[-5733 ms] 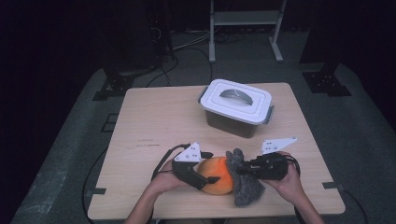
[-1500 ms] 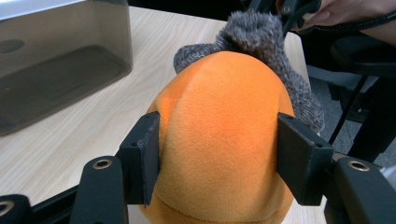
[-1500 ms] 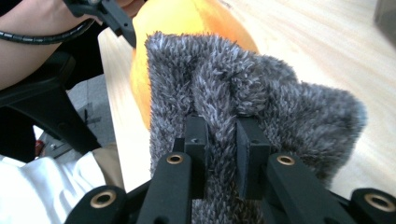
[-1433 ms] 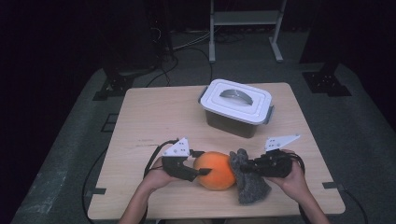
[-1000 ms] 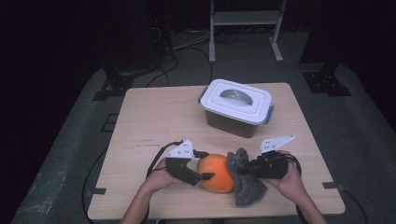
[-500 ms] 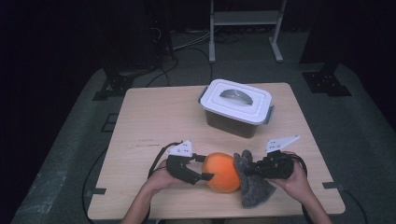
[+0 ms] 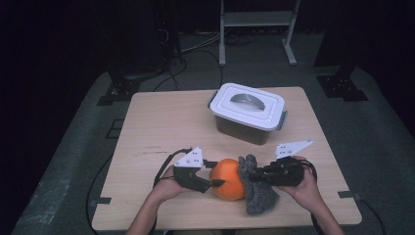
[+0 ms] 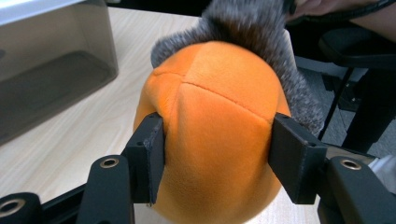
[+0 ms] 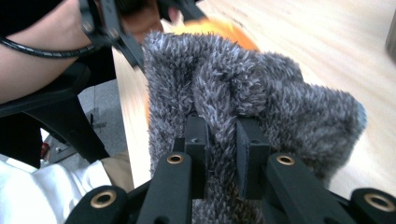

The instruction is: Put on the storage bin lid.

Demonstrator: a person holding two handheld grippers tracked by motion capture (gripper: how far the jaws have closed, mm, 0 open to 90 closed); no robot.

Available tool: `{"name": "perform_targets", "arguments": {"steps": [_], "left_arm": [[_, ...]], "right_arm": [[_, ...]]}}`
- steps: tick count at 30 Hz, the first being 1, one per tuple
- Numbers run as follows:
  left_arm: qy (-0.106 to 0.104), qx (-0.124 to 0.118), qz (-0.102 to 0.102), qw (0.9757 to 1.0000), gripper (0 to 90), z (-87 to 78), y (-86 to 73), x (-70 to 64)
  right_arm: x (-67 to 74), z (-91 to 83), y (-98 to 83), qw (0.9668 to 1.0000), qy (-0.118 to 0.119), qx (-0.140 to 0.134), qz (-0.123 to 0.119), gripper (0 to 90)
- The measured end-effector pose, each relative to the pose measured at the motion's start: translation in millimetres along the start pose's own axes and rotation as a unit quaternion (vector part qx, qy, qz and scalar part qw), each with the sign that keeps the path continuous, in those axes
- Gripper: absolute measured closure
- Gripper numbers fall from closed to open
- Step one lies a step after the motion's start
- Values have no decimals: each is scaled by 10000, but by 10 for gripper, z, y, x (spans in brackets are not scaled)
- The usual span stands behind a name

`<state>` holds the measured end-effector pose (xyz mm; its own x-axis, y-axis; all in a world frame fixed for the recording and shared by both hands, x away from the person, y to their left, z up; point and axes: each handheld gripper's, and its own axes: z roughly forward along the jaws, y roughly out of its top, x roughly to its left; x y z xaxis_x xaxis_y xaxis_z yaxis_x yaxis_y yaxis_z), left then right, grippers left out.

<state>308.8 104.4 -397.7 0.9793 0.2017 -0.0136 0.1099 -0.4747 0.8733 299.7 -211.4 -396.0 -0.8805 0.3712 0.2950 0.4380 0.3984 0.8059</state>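
An orange plush ball point(image 7: 228, 178) rests near the table's front edge, with a grey fuzzy cloth point(image 7: 259, 193) against its right side. My left gripper point(image 7: 214, 174) comes at the ball from the left. In the left gripper view its jaws have just been closing, and both pads point(image 8: 152, 158) now press into the sides of the ball point(image 8: 219, 112). My right gripper point(image 7: 252, 176) reaches in from the right. The right gripper view has that gripper point(image 9: 222, 140) shut on a fold of the cloth point(image 9: 261, 88), with a bit of the ball point(image 9: 219, 29) behind.
A dark plastic box with a white handled lid point(image 7: 247, 112) stands at the back right of the wooden table point(image 7: 161, 122). Its wall point(image 8: 46, 70) is close on the left in the left gripper view. Cables trail off the table's left front.
The left gripper's jaws have drawn in around the orange ball and now pinch it. The right gripper keeps its hold on the cloth; ball and hands have barely shifted.
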Motion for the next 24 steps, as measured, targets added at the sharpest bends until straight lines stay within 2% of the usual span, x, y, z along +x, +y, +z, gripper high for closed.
{"name": "perform_targets", "arguments": {"steps": [2,3,4,5,9,10,11,13,15,17,19,21,24], "left_arm": [[37,-28,-3,10000,414,-36,3,16],[37,-28,-3,10000,414,-36,3,16],[51,-35,-15,10000,414,-60,1,21],[42,-22,-21,10000,414,-63,-2,18],[21,30,69,10000,413,-46,15,-10],[-7,62,157,9999,413,-24,29,-32],[-41,77,198,9998,405,18,47,-67],[-72,79,239,9997,397,41,58,-84],[-149,68,261,9995,377,75,82,-118],[-146,16,213,9997,333,70,83,-108],[-165,-40,54,9998,243,67,67,-76],[-174,21,-77,9998,175,87,32,-40],[-327,123,-220,9991,126,147,-40,5]], "right_arm": [[-46,29,-51,9998,-32,166,95,766],[-46,29,-51,9998,-32,166,95,766],[-92,74,-103,9994,-39,306,172,766],[-97,77,-105,9993,-27,301,198,765],[-43,12,-11,9999,0,10,114,766],[-43,12,-11,9999,0,10,114,766],[-2,-24,52,9998,-18,-180,53,765],[17,-34,82,9996,4,-290,25,764],[28,-9,84,9998,-19,-214,-16,762],[10,30,47,9999,25,-136,5,761],[-18,44,13,9999,96,-112,62,761],[-28,45,-5,9998,129,-95,85,761],[-31,50,-19,9998,141,-60,93,761]]}}
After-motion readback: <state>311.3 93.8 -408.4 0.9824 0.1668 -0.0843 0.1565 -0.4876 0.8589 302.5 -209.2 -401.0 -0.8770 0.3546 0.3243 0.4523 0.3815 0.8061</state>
